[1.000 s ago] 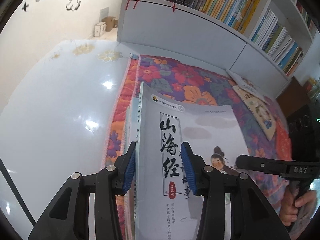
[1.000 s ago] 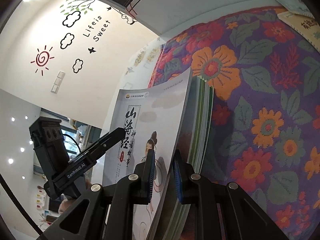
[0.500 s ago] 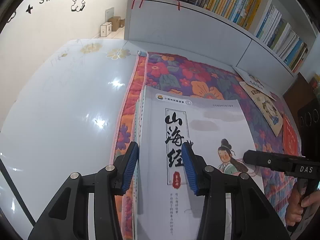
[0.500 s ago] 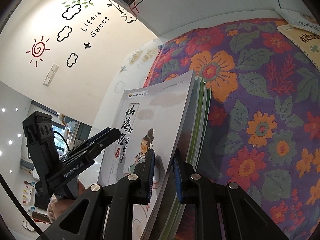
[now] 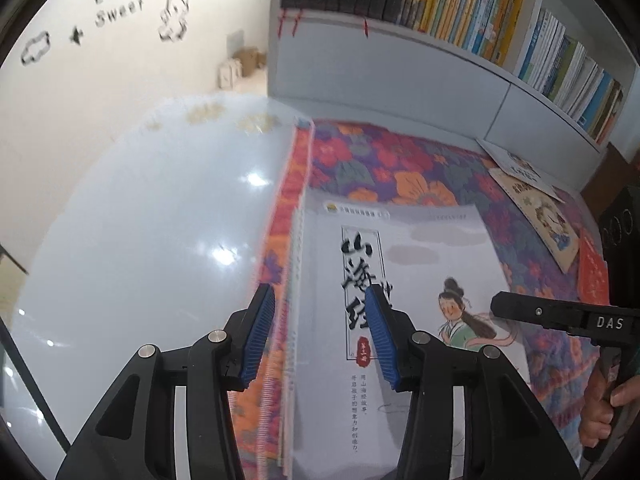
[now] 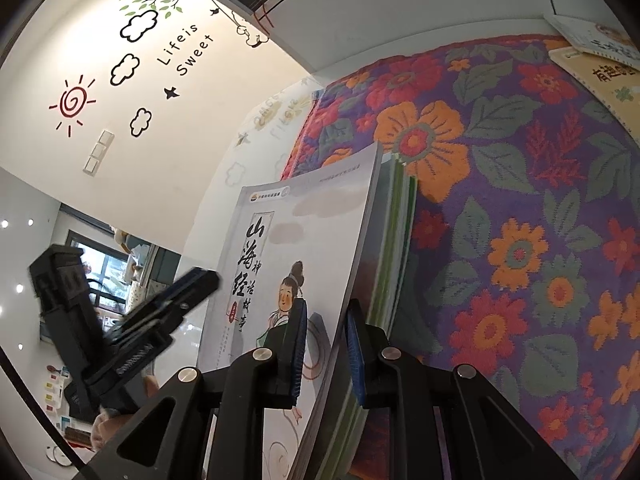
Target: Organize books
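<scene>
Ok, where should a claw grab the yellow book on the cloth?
Grip the yellow book by the long edge facing the open floral cloth, from the left in the left wrist view. It lies flat; a white book overlaps its far end, a red one flanks the other side.

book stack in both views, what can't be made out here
- Left view: the stack edge is motion-blurred; no book count.
- Left view: whether the left gripper pads touch it.
- Right view: lower books hide under the top cover; the right gripper masks the near corner.
- Both views: the loose books have titles too small or cut off.
</scene>
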